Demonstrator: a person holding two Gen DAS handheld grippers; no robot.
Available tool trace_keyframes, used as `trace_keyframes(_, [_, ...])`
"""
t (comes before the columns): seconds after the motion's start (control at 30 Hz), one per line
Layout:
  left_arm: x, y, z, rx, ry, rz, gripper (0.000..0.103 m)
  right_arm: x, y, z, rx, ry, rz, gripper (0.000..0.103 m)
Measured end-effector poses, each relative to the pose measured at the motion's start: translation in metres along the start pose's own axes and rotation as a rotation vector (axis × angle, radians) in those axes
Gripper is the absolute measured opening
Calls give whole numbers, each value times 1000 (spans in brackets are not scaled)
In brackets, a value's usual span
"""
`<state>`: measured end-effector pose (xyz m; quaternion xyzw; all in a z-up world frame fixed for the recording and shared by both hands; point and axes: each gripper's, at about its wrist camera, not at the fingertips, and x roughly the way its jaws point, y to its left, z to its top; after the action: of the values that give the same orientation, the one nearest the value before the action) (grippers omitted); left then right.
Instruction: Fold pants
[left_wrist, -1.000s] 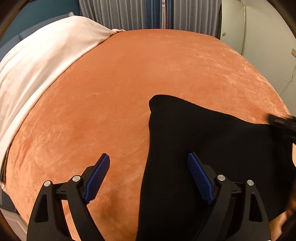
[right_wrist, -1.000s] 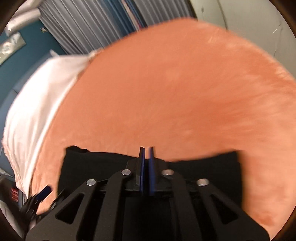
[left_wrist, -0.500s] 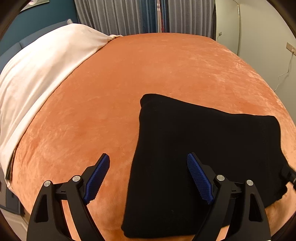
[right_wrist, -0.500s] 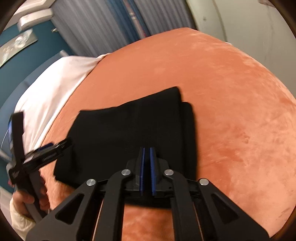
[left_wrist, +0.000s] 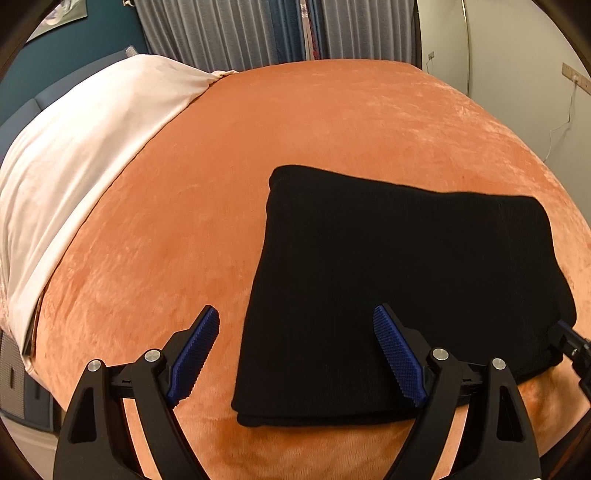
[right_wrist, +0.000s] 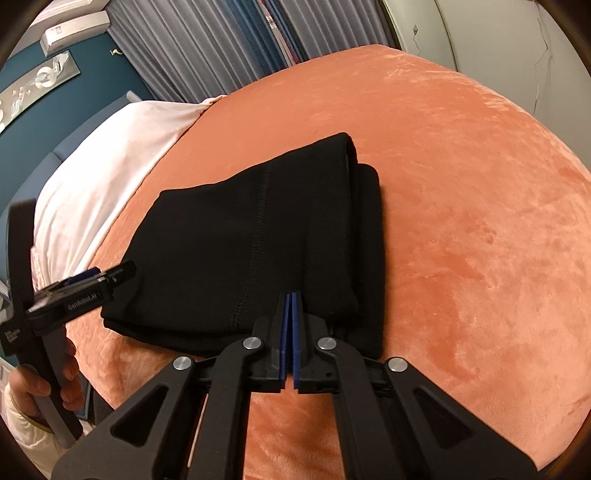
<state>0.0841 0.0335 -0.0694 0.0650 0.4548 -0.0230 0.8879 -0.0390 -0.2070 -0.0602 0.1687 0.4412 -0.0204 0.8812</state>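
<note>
Looks basically done to me: the pants (left_wrist: 402, 291) are already a compact, stacked black rectangle lying flat on the orange blanket (left_wrist: 295, 129), with the white sheet (left_wrist: 85, 155) off to the left. Maybe a last bit of squaring up, since one layer sticks out past the other on the right edge. Left gripper (left_wrist: 295, 354) hangs above the near-left corner, fingers spread wide, holding nothing. Right gripper (right_wrist: 289, 314) sits at the near edge, pads pressed together; can't tell if any cloth is caught between them.
</note>
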Motion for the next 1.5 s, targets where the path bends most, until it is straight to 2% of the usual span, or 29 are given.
trace_keyframes(0.13, [1, -3, -4, 8, 9, 12, 83, -14, 2, -1, 22, -12, -9, 0])
trace_keyframes(0.23, [2, -4, -6, 4, 16, 14, 83, -27, 20, 0, -35, -40, -40, 7])
trace_keyframes(0.33, [5, -8, -8, 3, 26, 15, 83, -14, 25, -3, -84, -20, -81, 7])
trace_keyframes(0.37, [5, -9, -8, 5, 29, 14, 83, -7, 19, -5, -75, -5, -89, 3])
trace_keyframes(0.5, [5, -12, -11, 28, 29, 22, 83, -6, -2, -8, 29, 2, -11, 0])
trace_keyframes(0.67, [8, -13, -12, 26, 38, 22, 83, -23, 19, 0, -32, -42, -35, 7])
trace_keyframes(0.83, [8, -13, -12, 32, 41, 23, 84, -31, 11, -3, -12, -50, -47, 8])
trace_keyframes(0.87, [7, -12, -12, 32, 42, 21, 84, -34, 6, -5, -4, -48, -51, 11])
trace_keyframes(0.9, [7, -12, -13, 32, 43, 20, 84, -35, 4, -6, 0, -44, -49, 18])
trace_keyframes(0.93, [8, -12, -13, 33, 43, 22, 85, -37, 0, -8, 7, -43, -48, 40])
trace_keyframes(0.97, [9, -12, -14, 33, 44, 24, 85, -39, -2, -11, 2, -53, -56, 56])
trace_keyframes(1.1, [11, -12, -17, 34, 49, 23, 86, -43, -2, -19, -61, -59, -95, 55])
trace_keyframes(1.4, [7, -14, -19, 38, 43, 22, 86, -18, 20, -31, -256, -44, -216, 55])
trace_keyframes(1.43, [7, -14, -19, 38, 43, 21, 86, -11, 20, -31, -272, -33, -231, 50])
trace_keyframes(1.47, [7, -14, -19, 37, 43, 20, 86, -4, 17, -29, -275, -17, -244, 34])
trace_keyframes(1.5, [7, -15, -19, 38, 44, 19, 86, -4, 12, -26, -254, -20, -255, 25])
